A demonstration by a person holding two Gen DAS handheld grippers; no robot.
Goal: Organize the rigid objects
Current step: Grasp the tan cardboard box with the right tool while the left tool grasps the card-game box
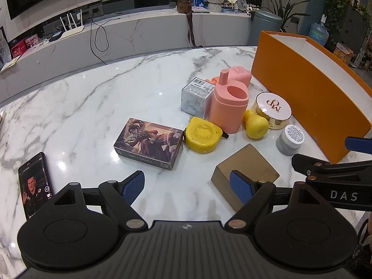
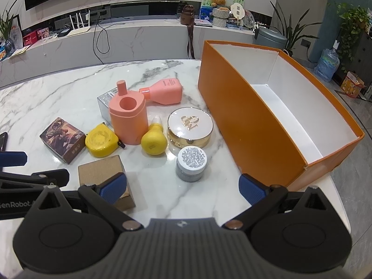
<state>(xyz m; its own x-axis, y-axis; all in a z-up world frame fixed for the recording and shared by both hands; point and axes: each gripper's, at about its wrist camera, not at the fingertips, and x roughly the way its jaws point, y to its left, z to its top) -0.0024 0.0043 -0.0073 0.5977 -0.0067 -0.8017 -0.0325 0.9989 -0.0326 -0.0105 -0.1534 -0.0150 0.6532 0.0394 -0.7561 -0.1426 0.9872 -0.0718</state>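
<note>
Several rigid objects lie clustered on the marble table (image 1: 93, 107): a picture card box (image 1: 148, 143), a yellow tape measure (image 1: 203, 137), a pink holder (image 1: 229, 107), a clear cube box (image 1: 197, 97), a yellow bulb-shaped bottle (image 1: 255, 124), a gold compact (image 1: 273, 110), a small grey jar (image 1: 290, 139), a brown block (image 1: 246, 172) and a pink bottle (image 2: 165, 91). An open orange box (image 2: 267, 121) stands on the right, its inside white and bare. My left gripper (image 1: 187, 187) is open just before the brown block. My right gripper (image 2: 182, 188) is open, near the grey jar (image 2: 191, 162).
A phone (image 1: 34, 183) with a lit screen lies at the table's left front. Behind the table runs a marble counter (image 1: 139, 30) with a router, cables and a teddy bear. Plants and a grey bin (image 2: 270, 37) stand at the back right.
</note>
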